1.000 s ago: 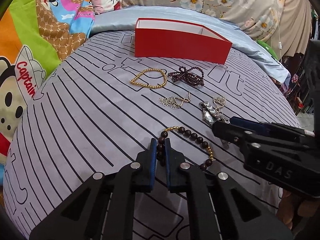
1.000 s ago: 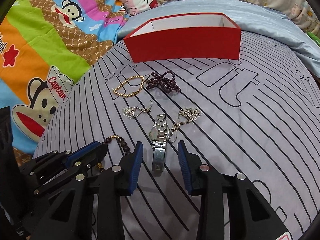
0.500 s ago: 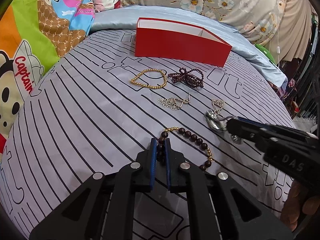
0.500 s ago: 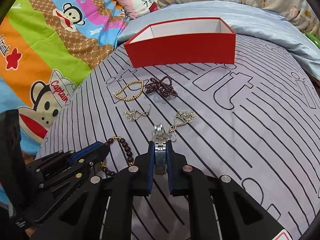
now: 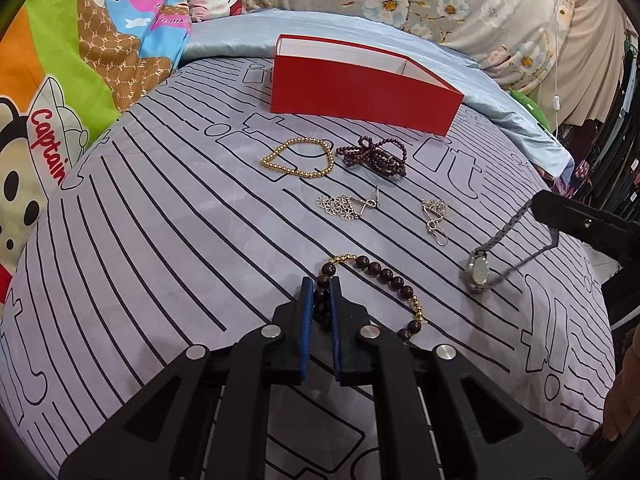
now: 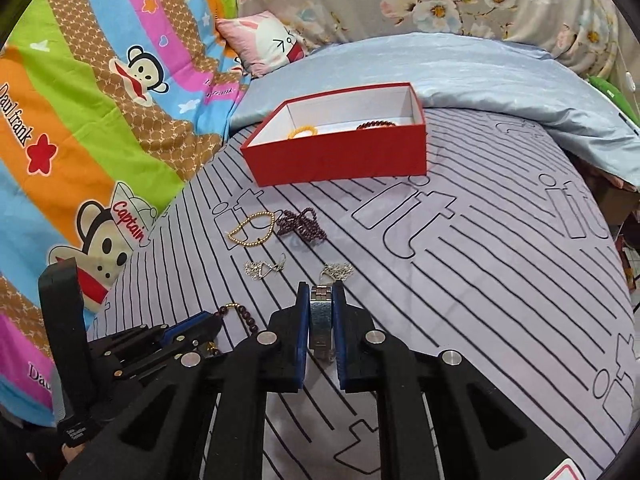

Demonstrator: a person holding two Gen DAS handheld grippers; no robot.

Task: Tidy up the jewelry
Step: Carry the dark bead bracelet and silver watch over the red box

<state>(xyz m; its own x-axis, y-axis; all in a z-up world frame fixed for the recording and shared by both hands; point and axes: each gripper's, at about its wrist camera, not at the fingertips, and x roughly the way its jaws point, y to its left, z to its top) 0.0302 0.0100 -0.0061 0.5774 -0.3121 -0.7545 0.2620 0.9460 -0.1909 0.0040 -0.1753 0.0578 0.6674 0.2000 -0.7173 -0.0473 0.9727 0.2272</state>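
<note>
We note the right gripper (image 6: 321, 320) clamps the wristwatch (image 5: 478, 274) band; the left gripper (image 5: 320, 308) pinches the dark bead bracelet (image 5: 384, 276) near us.

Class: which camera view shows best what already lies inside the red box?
The right wrist view. It looks down into the red box, showing a yellow bracelet and a dark beaded one on its white floor. The left wrist view shows only the front wall and white inner walls.

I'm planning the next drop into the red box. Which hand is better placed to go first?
The right. Its tool is shut on the watch, which hangs clear of the bedspread. The left tool grips the dark bead bracelet, which mostly lies flat. The red box is open-topped.
</note>
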